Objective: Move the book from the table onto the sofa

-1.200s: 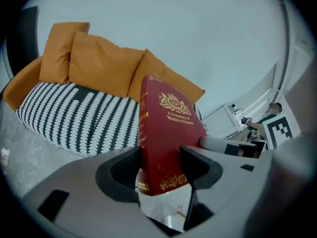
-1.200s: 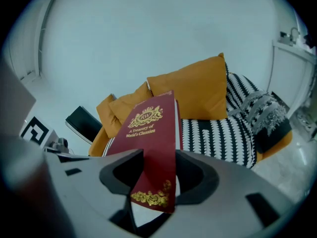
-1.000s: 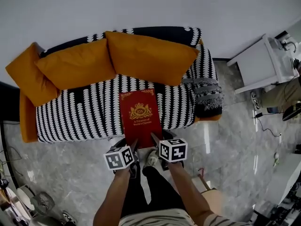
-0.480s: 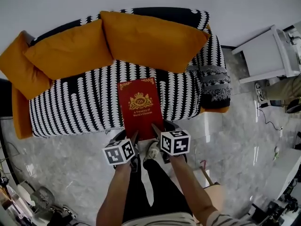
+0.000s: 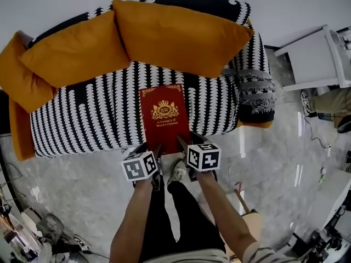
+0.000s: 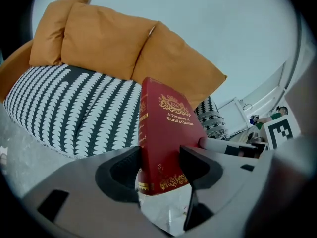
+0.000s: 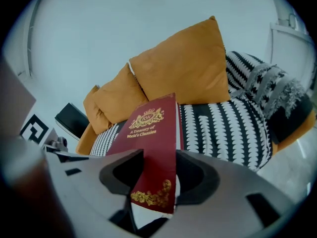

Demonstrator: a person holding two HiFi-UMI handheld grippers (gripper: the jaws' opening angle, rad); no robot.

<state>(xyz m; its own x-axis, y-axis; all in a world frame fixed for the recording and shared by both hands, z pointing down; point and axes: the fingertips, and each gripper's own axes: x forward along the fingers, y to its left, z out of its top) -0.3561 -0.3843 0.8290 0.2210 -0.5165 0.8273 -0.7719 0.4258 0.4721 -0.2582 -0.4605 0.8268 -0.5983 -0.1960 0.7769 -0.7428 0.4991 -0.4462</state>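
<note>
You're on the placing step. The red book [image 5: 164, 119] sits over the striped sofa seat [image 5: 93, 122], its 6 o'clock edge clamped in the fingers of your left gripper [image 5: 156, 152] and right gripper [image 5: 182, 146]. Next, lower it flat, then spread both.

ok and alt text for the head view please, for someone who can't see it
Seen from above, a person holds a red book by its near corners in the left gripper and right gripper, over the seat of a black-and-white patterned sofa. Big orange cushions lean along its back; grey floor surrounds it.
</note>
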